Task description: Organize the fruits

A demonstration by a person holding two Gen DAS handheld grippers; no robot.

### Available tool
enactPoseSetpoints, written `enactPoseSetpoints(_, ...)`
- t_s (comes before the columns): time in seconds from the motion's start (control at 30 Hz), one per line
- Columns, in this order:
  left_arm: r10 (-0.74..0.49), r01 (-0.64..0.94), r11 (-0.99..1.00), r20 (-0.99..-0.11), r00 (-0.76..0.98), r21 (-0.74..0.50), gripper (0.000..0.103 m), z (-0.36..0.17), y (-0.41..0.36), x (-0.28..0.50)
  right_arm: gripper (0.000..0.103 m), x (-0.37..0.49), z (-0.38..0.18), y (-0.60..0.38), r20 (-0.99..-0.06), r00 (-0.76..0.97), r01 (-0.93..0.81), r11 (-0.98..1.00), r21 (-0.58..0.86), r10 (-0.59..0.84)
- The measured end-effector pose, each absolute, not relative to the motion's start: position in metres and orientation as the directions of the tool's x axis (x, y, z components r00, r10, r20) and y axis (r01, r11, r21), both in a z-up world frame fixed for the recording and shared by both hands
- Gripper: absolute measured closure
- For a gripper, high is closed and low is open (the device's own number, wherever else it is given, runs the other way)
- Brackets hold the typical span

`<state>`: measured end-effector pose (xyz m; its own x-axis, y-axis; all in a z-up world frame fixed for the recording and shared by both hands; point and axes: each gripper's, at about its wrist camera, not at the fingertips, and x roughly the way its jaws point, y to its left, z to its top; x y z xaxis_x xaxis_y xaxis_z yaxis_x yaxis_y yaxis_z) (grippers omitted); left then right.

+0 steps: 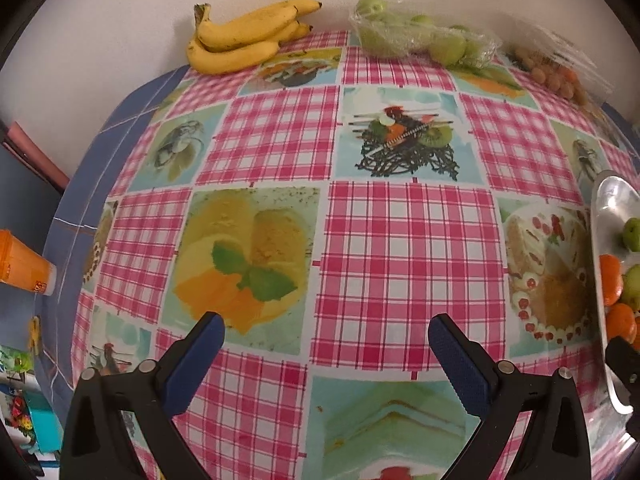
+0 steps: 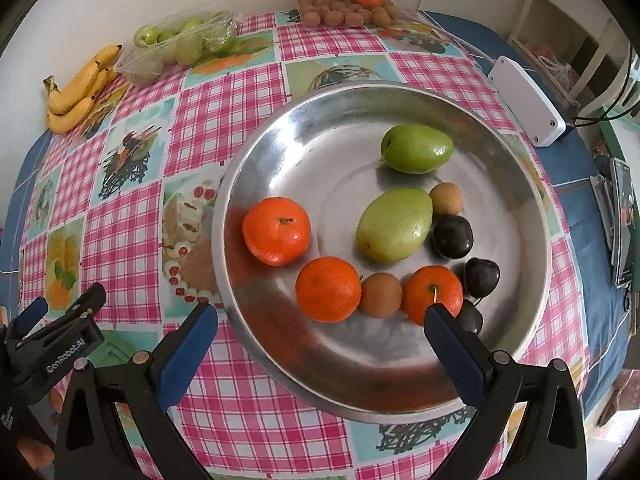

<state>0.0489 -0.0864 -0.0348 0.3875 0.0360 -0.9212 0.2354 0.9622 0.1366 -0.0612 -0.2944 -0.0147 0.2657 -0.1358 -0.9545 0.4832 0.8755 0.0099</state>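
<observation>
A round metal plate [image 2: 280, 152] lies on the checked tablecloth and carries three tangerines [image 2: 276, 230], two green fruits [image 2: 394, 230], small brown fruits [image 2: 381, 295] and dark plums [image 2: 453, 237]. My right gripper [image 2: 320, 318] hovers open over the plate's near edge, nothing between its blue pads. My left gripper [image 1: 326, 326] is open above bare tablecloth, left of the plate [image 1: 608, 200]. A bunch of bananas [image 1: 244, 36] rests at the far edge beside a clear bag of green fruits [image 1: 420, 36] and a clear box of small brown fruits [image 2: 348, 8].
A white box [image 2: 526, 100] with cables sits at the table's right edge. A phone [image 2: 624, 220] lies further right. An orange cup [image 1: 24, 264] stands off the table's left side. The wall runs close behind the bananas.
</observation>
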Motion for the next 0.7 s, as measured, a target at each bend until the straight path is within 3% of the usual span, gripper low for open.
enactPoseSetpoints(0.37,0.053,0.271,0.941,-0.882,0.468,0.201,0.0,-0.009,-0.079,0.019,0.0,-0.082,-0.013,-0.279,-0.949,0.283,0.459,0.888,0.007,-0.139)
enactPoseSetpoints(0.7,-0.01,0.255,0.96,-0.898,0.44,0.114,0.0,0.004,-0.06,-0.001,0.0,-0.1,-0.006,-0.265,-0.945,0.299,0.433,0.901,0.011,-0.133)
